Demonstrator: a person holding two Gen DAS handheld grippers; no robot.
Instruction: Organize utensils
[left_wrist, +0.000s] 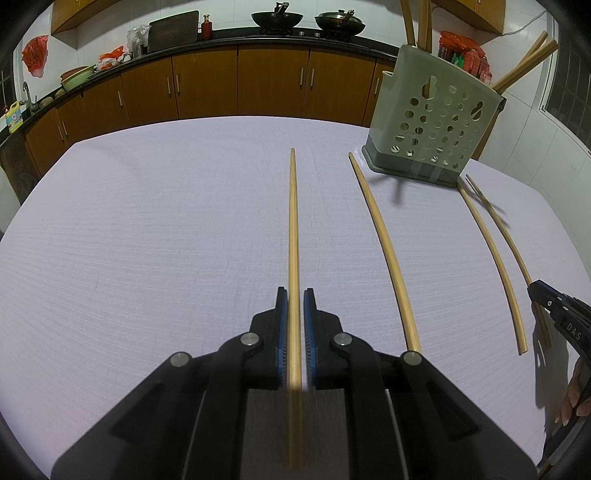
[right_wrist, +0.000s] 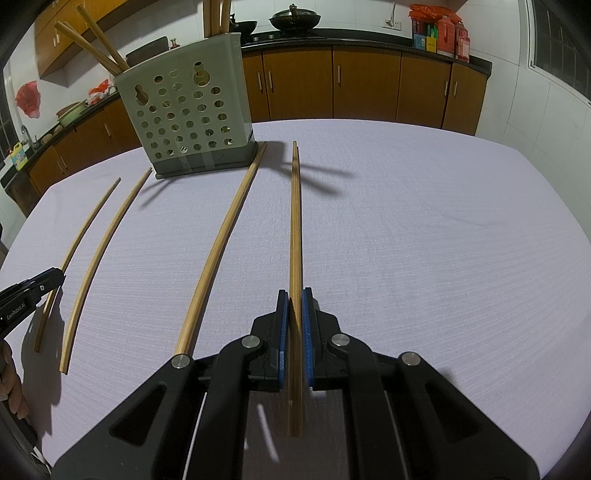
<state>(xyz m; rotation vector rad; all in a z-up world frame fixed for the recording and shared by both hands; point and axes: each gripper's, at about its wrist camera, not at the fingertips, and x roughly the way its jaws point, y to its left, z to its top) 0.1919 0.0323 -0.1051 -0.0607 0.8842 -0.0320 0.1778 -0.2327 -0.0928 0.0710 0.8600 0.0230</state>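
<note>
My left gripper (left_wrist: 295, 295) is shut on a bamboo chopstick (left_wrist: 293, 229) that runs forward between the blue pads. My right gripper (right_wrist: 294, 295) is shut on another bamboo chopstick (right_wrist: 295, 221), also pointing forward. A grey perforated utensil holder (left_wrist: 432, 118) stands on the table at the back; it shows in the right wrist view (right_wrist: 192, 110) too, with several chopsticks upright in it. Loose chopsticks lie on the cloth: one (left_wrist: 384, 251) right of my left gripper and one (left_wrist: 491, 254) further right. In the right wrist view two loose ones (right_wrist: 218, 243) (right_wrist: 99, 254) lie to the left.
The table (left_wrist: 147, 229) has a pale lilac cloth. The right gripper's tip (left_wrist: 554, 306) shows at the right edge of the left wrist view; the left gripper's tip (right_wrist: 33, 290) shows at the left edge of the right wrist view. Brown kitchen cabinets (left_wrist: 240, 81) and woks stand behind.
</note>
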